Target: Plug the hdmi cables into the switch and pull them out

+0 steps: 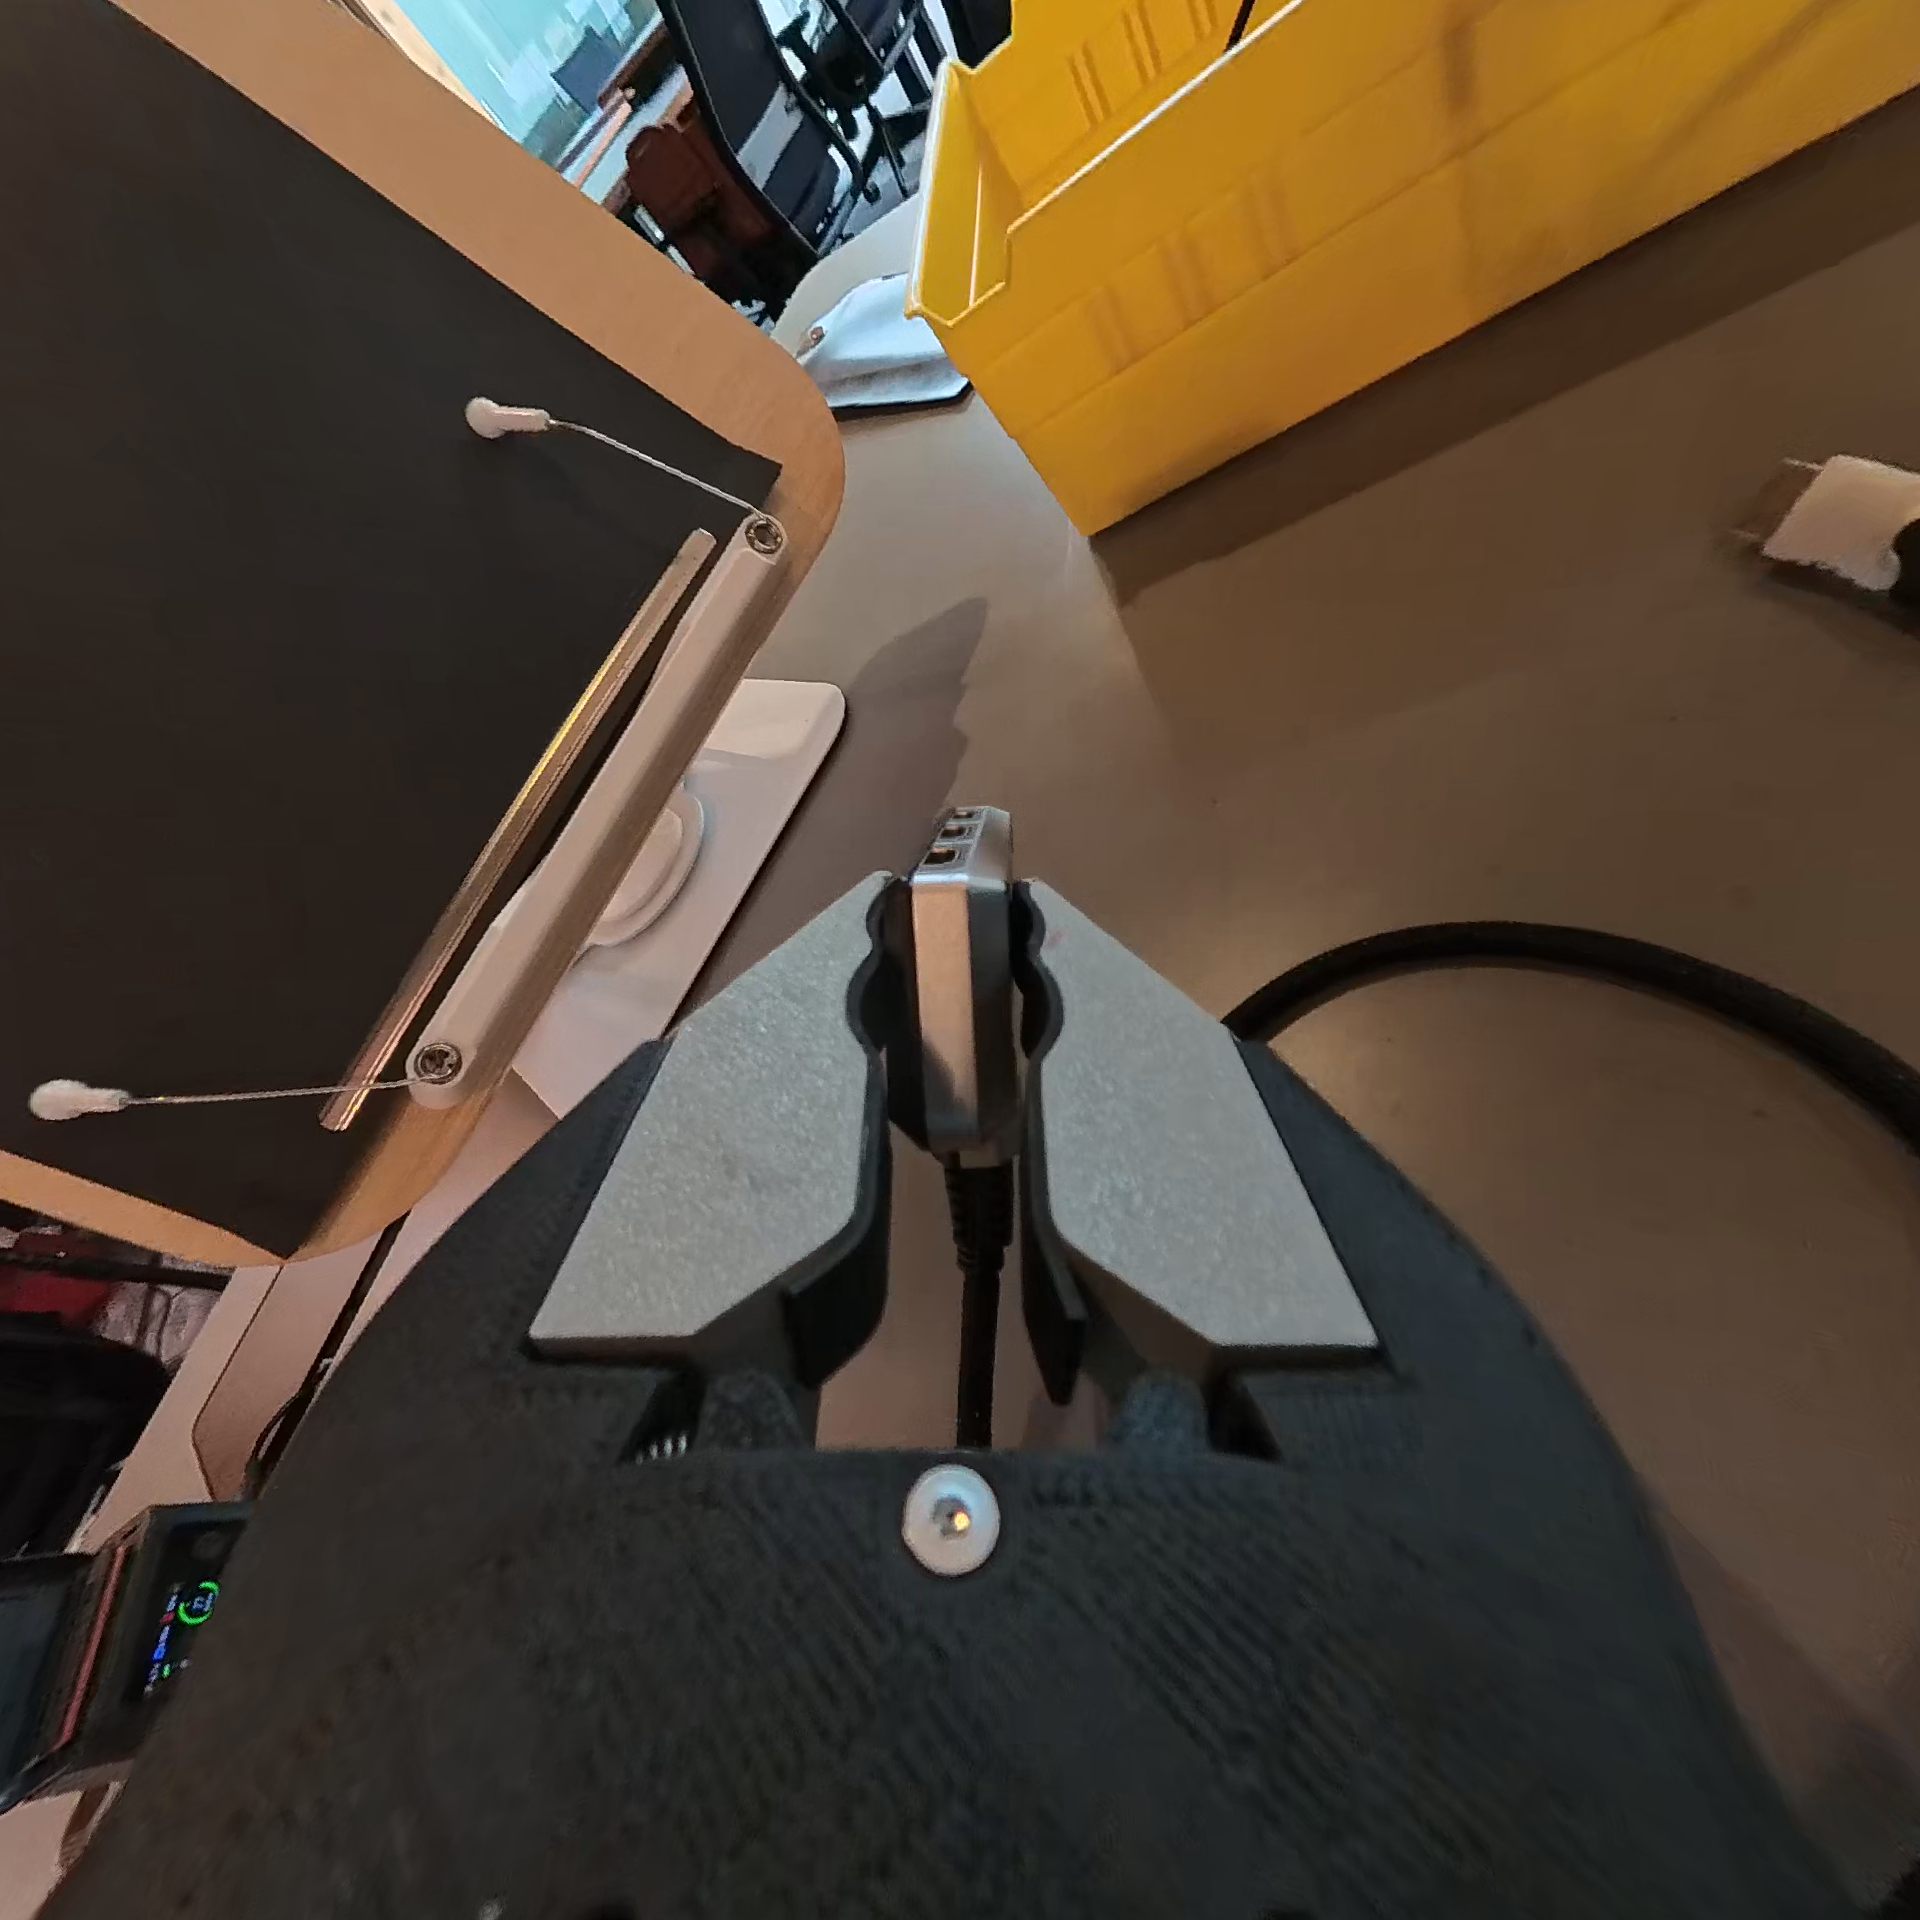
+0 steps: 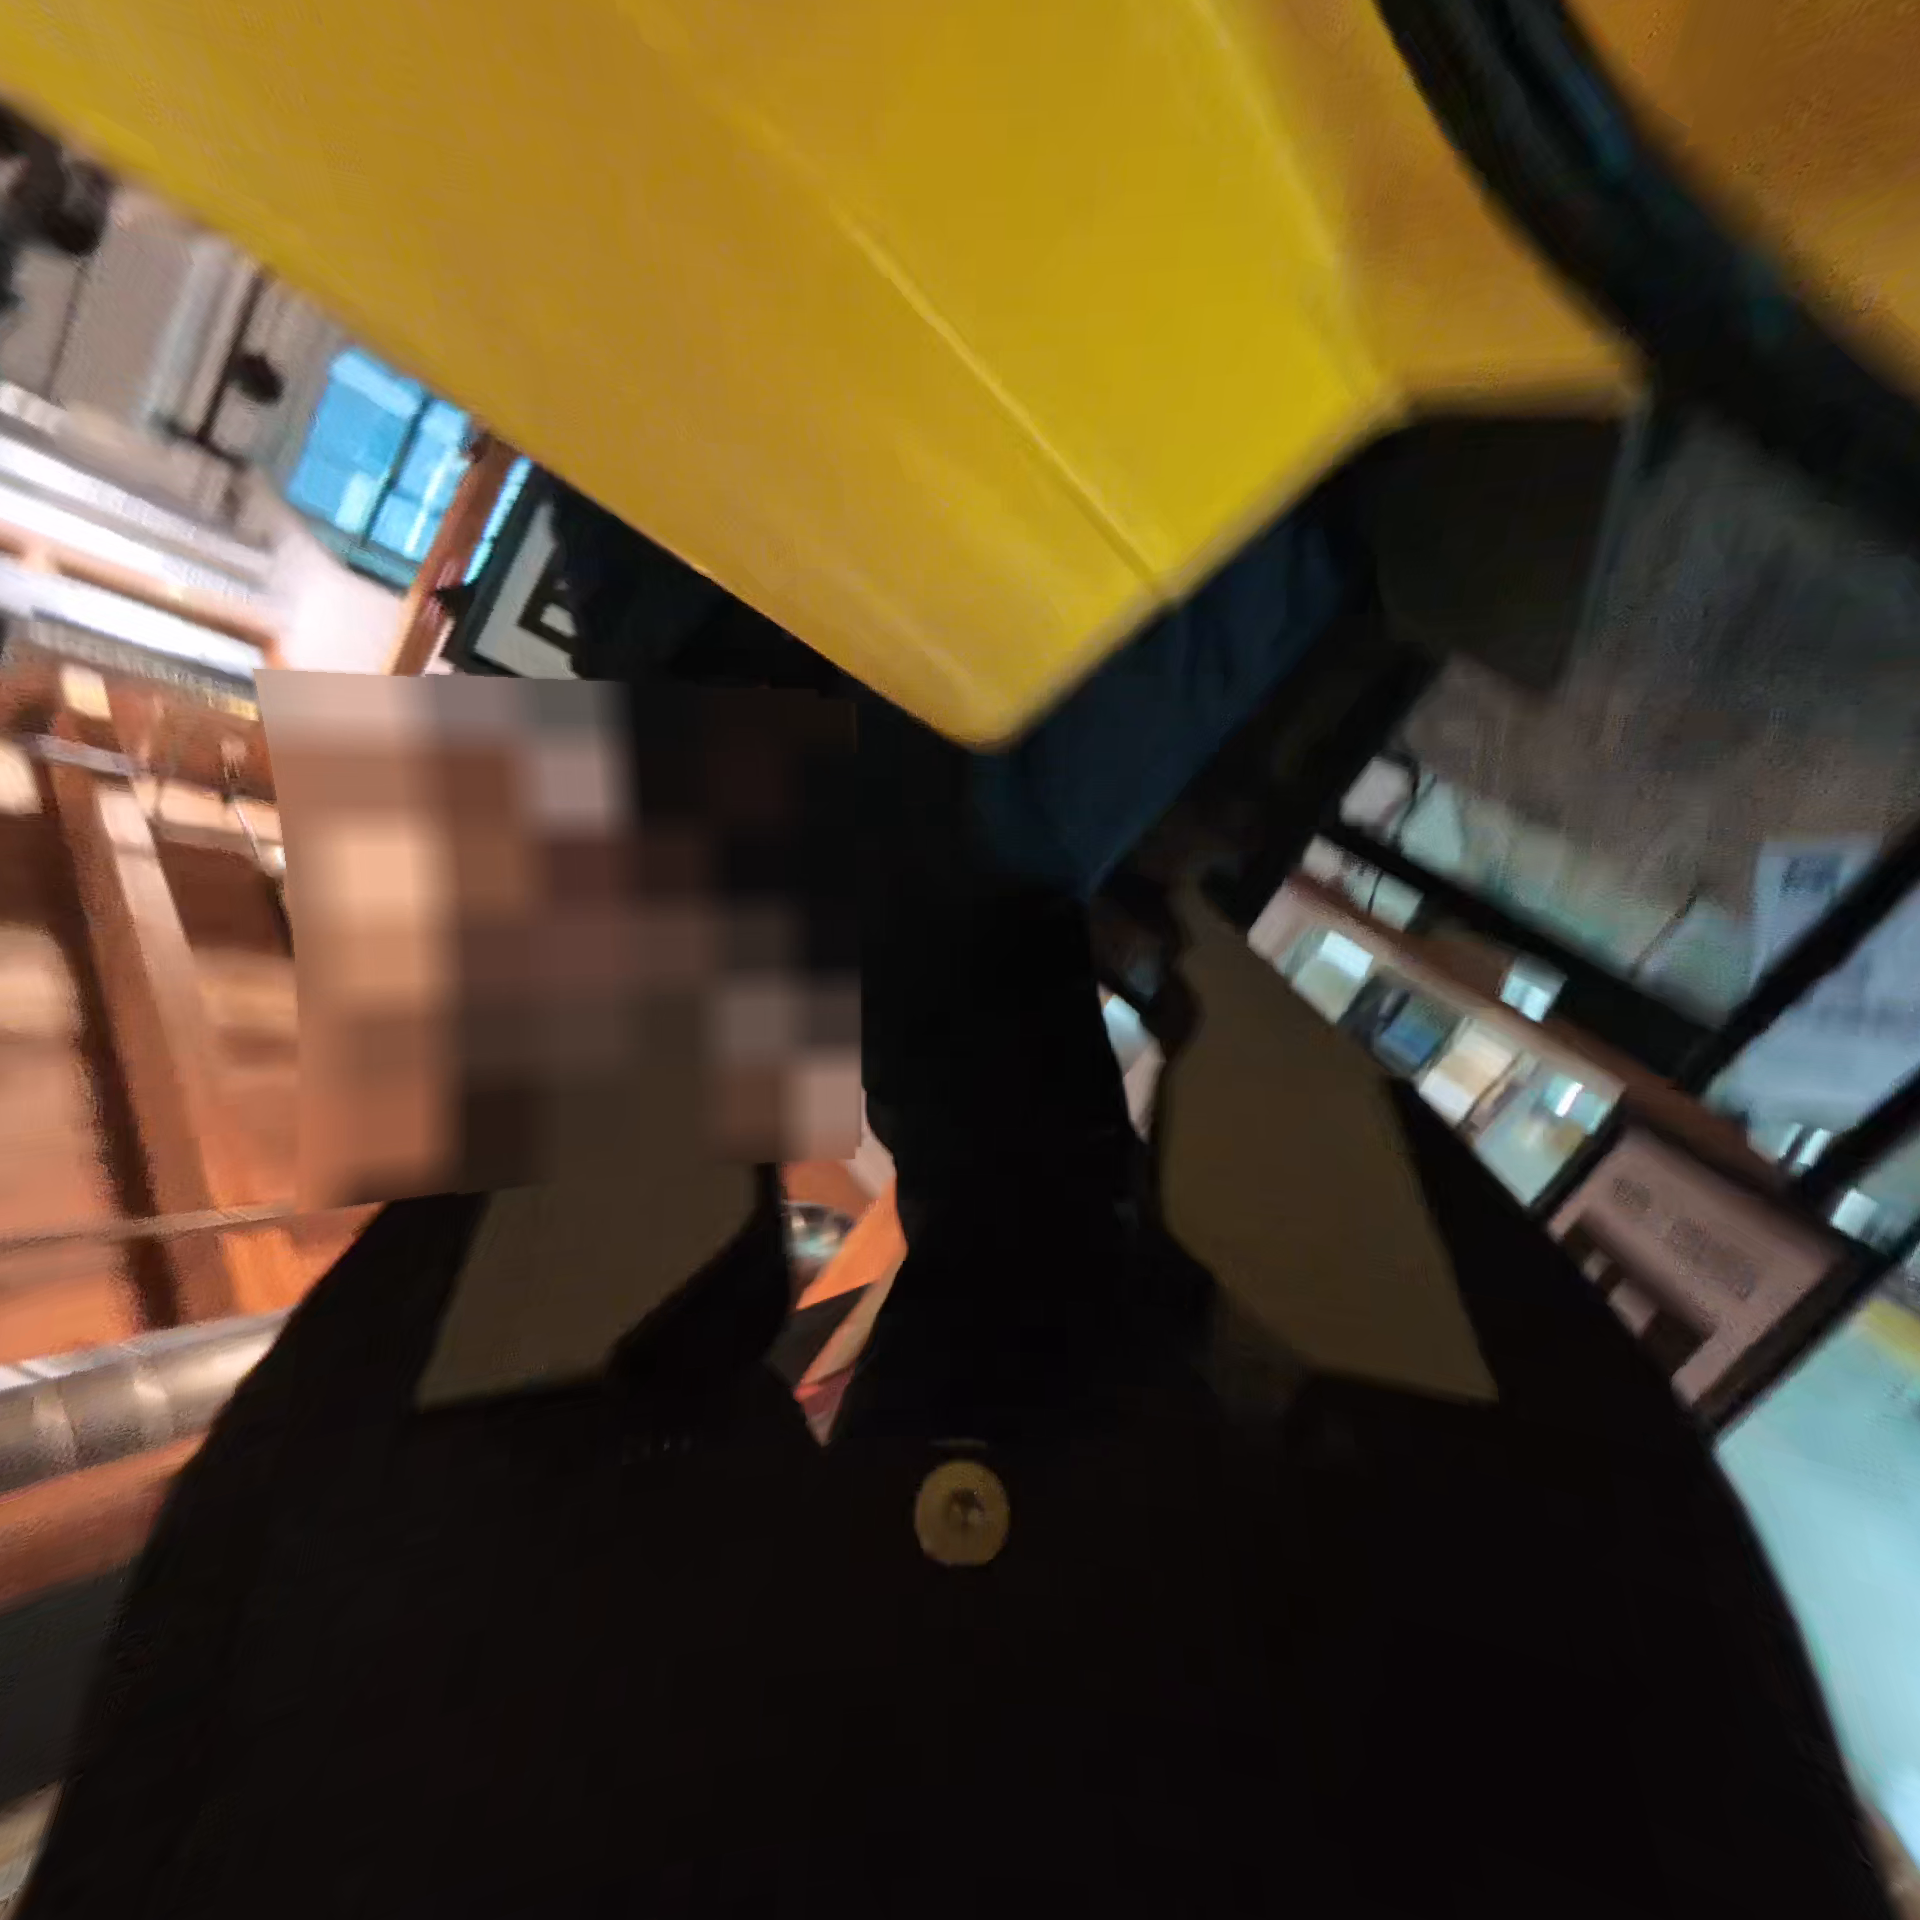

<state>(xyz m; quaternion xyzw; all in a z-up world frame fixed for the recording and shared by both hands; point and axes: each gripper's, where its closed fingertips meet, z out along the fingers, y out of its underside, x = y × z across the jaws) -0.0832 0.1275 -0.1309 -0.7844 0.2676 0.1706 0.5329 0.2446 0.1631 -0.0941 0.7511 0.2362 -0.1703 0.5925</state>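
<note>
One slim grey switch point(image 1: 958, 977) sits clamped on edge between the closed fingers of the left tool point(image 1: 956, 904), its row of ports facing away from the camera and its short black lead running back between the jaws. It is held just above the brown bench point(image 1: 1403, 790). A black cable point(image 1: 1621, 966) curves along the bench to the right, and a white-wrapped plug point(image 1: 1839, 525) lies farther off, near a yellow bin point(image 1: 1299, 260). The right tool point(image 2: 966, 1039) is heavily blurred (a dark shape fills its gap), so I cannot tell its grip.
</note>
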